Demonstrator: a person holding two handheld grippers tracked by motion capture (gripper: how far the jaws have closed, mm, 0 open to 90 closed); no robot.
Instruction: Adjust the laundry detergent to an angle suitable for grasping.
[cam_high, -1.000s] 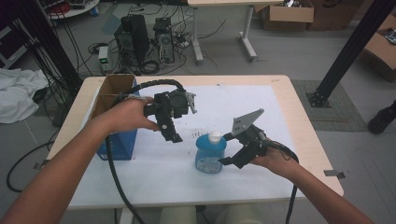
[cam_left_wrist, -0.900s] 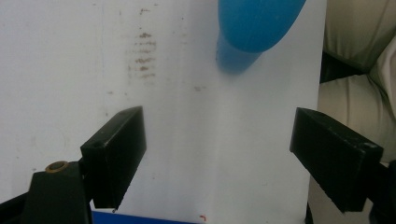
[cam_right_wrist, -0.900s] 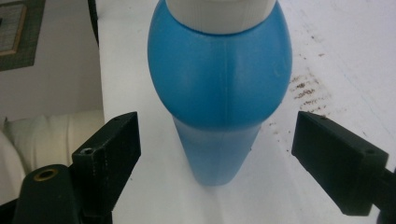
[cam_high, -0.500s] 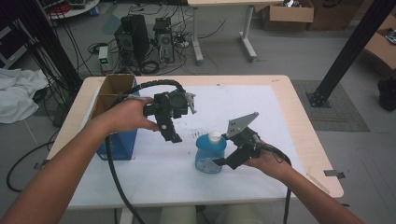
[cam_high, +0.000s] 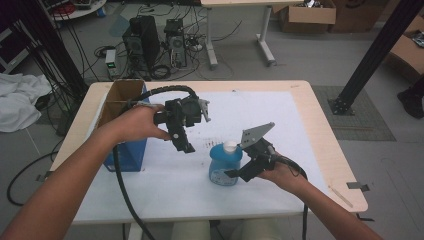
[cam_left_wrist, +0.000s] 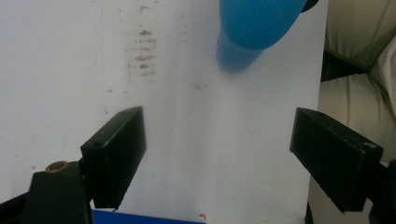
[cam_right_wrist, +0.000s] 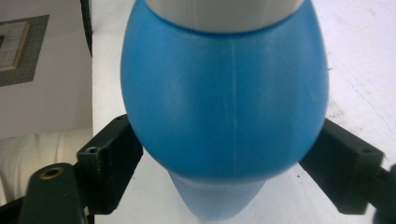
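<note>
A blue bottle (cam_high: 224, 166) with a white cap stands upright on the white mat (cam_high: 280, 120). My right gripper (cam_high: 229, 171) reaches in level from the right, its jaws on either side of the bottle's body. In the right gripper view the bottle (cam_right_wrist: 224, 102) bulges between the jaws and meets both pads (cam_right_wrist: 116, 154); my right gripper (cam_right_wrist: 229, 172) has just been closing on it. My left gripper (cam_high: 184, 145) hangs above the mat to the bottle's left, pointing down. In the left gripper view my left gripper (cam_left_wrist: 217, 154) is open and empty, with the bottle (cam_left_wrist: 254, 23) farther off.
An open cardboard box with blue sides (cam_high: 122, 125) stands at the table's left, beside my left hand. A thick black cable (cam_high: 122, 190) drops from the left gripper across the front edge. The mat carries faint brown smudges (cam_left_wrist: 142, 51).
My right gripper has slid left from beside the bottle until its jaws sit around the bottle's body. The left gripper and the bottle have stayed put.
</note>
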